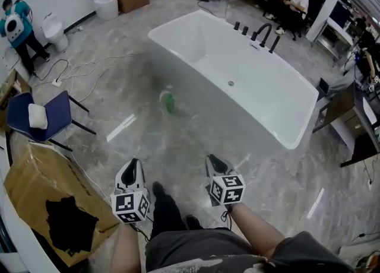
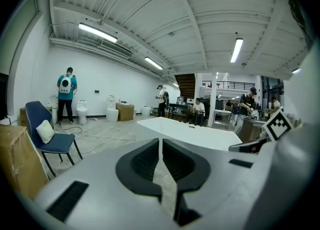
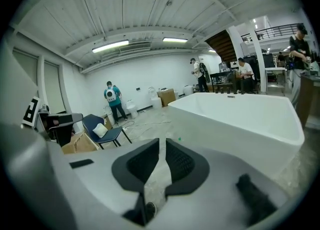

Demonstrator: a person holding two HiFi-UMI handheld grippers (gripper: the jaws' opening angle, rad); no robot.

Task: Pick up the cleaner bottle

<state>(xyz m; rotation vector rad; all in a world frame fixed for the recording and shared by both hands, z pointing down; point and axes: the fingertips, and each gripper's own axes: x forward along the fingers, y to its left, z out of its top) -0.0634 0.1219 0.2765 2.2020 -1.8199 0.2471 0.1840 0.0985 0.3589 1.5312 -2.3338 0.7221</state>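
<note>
The cleaner bottle (image 1: 168,101) is a small green bottle with a pale top. It stands on the grey floor beside the white bathtub's (image 1: 196,40) near wall, well ahead of both grippers. In the head view my left gripper (image 1: 133,164) and right gripper (image 1: 212,160) are held side by side low in the picture, both pointing toward the bottle. Each has its jaws together with nothing between them. In the right gripper view the bottle (image 3: 180,138) is a tiny green speck just beyond the right gripper (image 3: 162,141). The left gripper (image 2: 160,141) hides the bottle in its own view.
A blue chair (image 1: 56,114) with a white cushion stands at the left, and a cardboard box (image 1: 53,197) lies near my left side. Cables (image 1: 89,67) trail over the floor. Toilets (image 1: 105,2) and several people are at the back. Desks (image 1: 350,123) stand at the right.
</note>
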